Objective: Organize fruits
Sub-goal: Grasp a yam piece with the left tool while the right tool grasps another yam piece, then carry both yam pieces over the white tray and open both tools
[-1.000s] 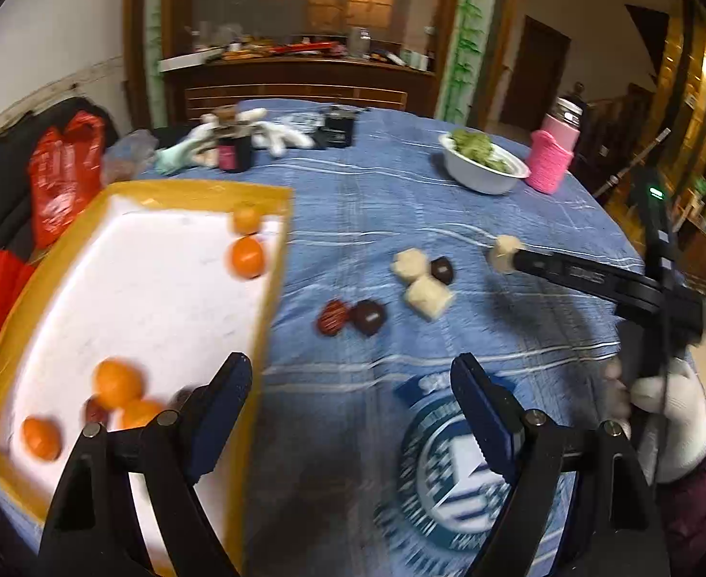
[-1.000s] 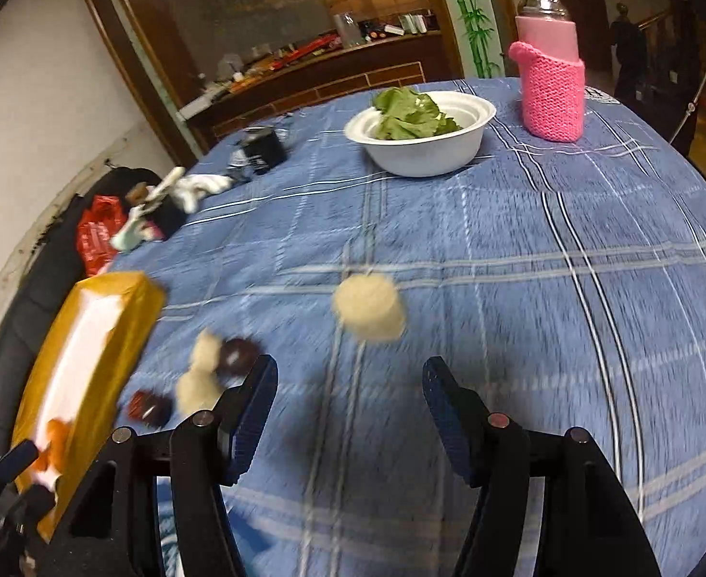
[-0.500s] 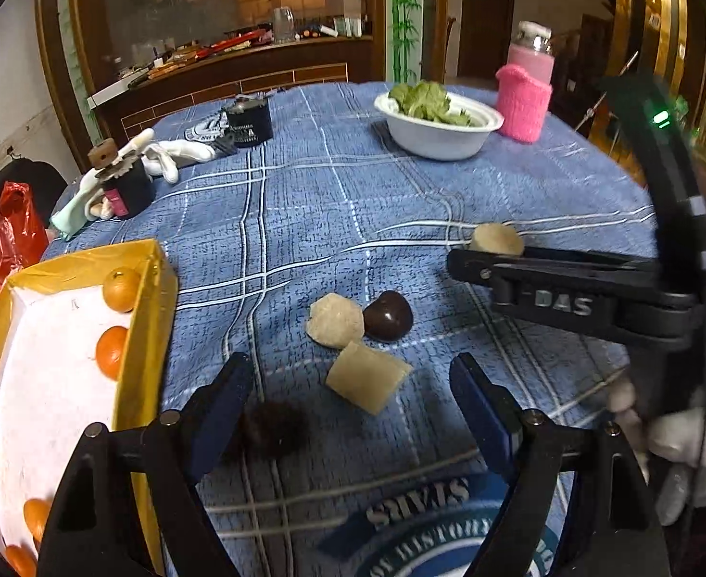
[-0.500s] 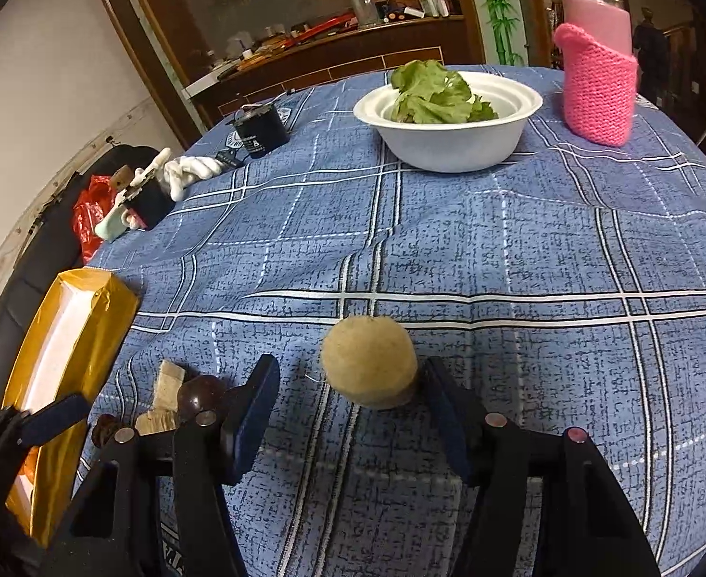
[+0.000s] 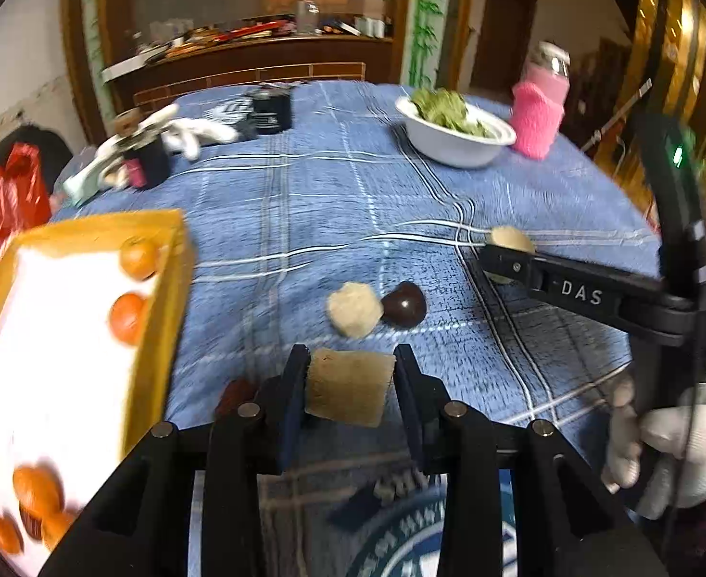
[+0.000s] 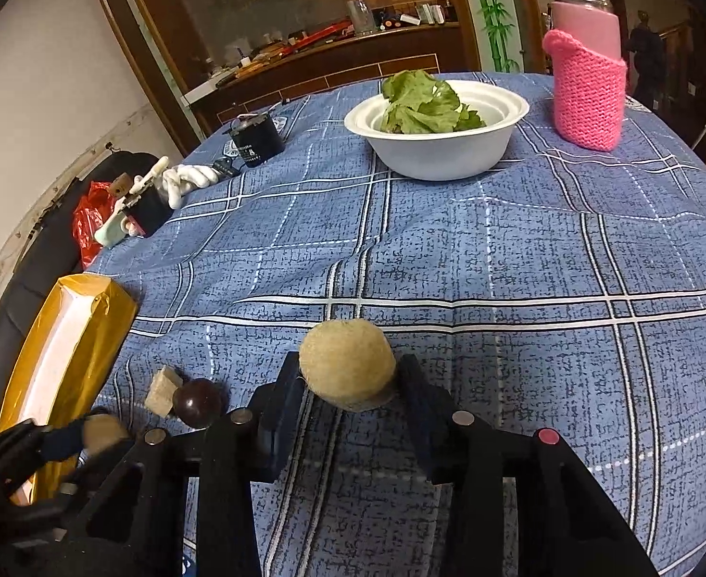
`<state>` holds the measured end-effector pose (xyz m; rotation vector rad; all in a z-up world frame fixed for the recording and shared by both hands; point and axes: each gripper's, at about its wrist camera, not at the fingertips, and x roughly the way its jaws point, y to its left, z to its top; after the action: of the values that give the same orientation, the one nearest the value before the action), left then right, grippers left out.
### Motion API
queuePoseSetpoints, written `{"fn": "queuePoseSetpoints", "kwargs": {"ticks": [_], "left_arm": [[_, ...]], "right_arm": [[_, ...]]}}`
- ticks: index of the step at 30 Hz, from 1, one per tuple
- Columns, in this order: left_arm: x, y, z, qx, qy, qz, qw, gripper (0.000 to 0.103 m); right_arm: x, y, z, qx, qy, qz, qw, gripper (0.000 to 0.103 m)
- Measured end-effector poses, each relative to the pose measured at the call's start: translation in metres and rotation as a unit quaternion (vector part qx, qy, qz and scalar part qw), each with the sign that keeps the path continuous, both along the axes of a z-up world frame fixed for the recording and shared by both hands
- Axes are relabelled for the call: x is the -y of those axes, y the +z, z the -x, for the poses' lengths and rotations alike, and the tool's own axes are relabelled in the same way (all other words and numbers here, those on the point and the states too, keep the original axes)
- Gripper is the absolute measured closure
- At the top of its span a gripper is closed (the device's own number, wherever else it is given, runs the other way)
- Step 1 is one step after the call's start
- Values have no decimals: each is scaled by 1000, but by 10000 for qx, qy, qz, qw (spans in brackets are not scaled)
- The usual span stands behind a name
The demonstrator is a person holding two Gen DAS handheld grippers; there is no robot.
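My left gripper (image 5: 351, 360) has its jaws closing, and both pads press on a tan block of fruit (image 5: 348, 387) on the blue cloth. Just beyond lie a pale round fruit (image 5: 355, 308) and a dark glossy one (image 5: 404, 304). A dark red fruit (image 5: 237, 392) is half hidden behind the left finger. The yellow-rimmed white tray (image 5: 160, 298) at the left holds several oranges (image 5: 127, 317). My right gripper (image 6: 349, 358) is also closing, its pads against a round tan fruit (image 6: 348, 370) resting on the cloth.
A white bowl (image 6: 437, 154) of green leaves and a bottle in a pink knitted sleeve (image 6: 586, 96) stand at the far side. A black jar (image 6: 256, 144) and a white glove (image 6: 184, 178) lie at the far left. A gloved hand (image 5: 665, 442) holds the right gripper.
The left gripper moved forward over the tan block and its jaws closed onto it. The right gripper's jaws closed from wide apart onto the round tan fruit.
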<state>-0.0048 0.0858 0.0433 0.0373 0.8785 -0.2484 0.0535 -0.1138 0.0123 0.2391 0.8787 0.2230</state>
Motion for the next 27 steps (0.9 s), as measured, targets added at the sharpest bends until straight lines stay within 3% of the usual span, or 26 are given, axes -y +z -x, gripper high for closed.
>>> {"fn": "queuePoseSetpoints", "kwargs": {"ticks": [8, 13, 19, 27], "left_arm": [[-89, 26, 46, 156, 791, 679, 9944, 69], [-162, 33, 70, 301, 1578, 807, 9837, 69], [-229, 23, 84, 231, 2334, 1096, 9659, 68], [-265, 4, 76, 78, 2630, 1158, 9578, 68]], "right_arm": [[-4, 9, 19, 203, -57, 91, 9997, 60], [-36, 27, 49, 356, 284, -118, 9989, 59], [-122, 52, 76, 482, 1307, -1, 9902, 59], [-229, 47, 81, 211, 2307, 94, 9728, 58]]}}
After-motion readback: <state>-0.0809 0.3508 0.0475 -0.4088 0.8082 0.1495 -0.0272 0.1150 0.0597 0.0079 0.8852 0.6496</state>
